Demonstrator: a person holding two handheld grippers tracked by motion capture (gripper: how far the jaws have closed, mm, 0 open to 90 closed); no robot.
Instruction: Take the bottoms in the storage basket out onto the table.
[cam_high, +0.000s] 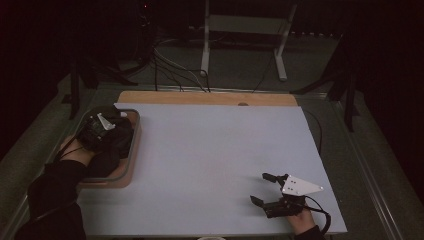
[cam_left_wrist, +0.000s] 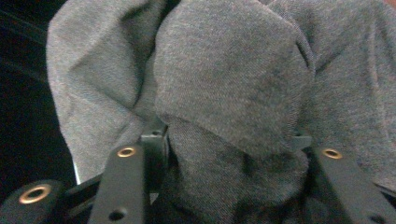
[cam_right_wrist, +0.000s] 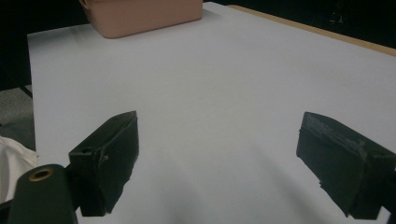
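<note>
While the room around it is lying in near darkness, the desk (cam_high: 210, 165) is showing as a pale sheet laid over a wooden board, whose far edge is peeking out as a tan strip. At the desk's left edge a pink tub (cam_high: 131, 150) is sitting, partly hanging past the sheet, and a bundle of dark grey cloth (cam_high: 112, 142) is lying inside it. The left gripper (cam_high: 95, 129) is reaching down into the tub from the near-left, with the person's dark sleeve (cam_high: 55, 185) trailing toward the near-left corner. In the left gripper view the grey cloth (cam_left_wrist: 233, 93) is bulging in thick folds right between the two black jaws, which are standing apart with fabric pressed against both inner faces; whether they are actually pinching it I cannot tell.

The right gripper (cam_high: 267, 189) is hovering just over the near-right corner of the desk, held by the right hand (cam_high: 302, 220), its grey three-cornered plate pointing toward the right edge. In the right gripper view (cam_right_wrist: 217, 158) its jaws are spreading wide with nothing between them but bare sheet, and the pink tub (cam_right_wrist: 140, 16) is standing well apart at the far end.
</note>
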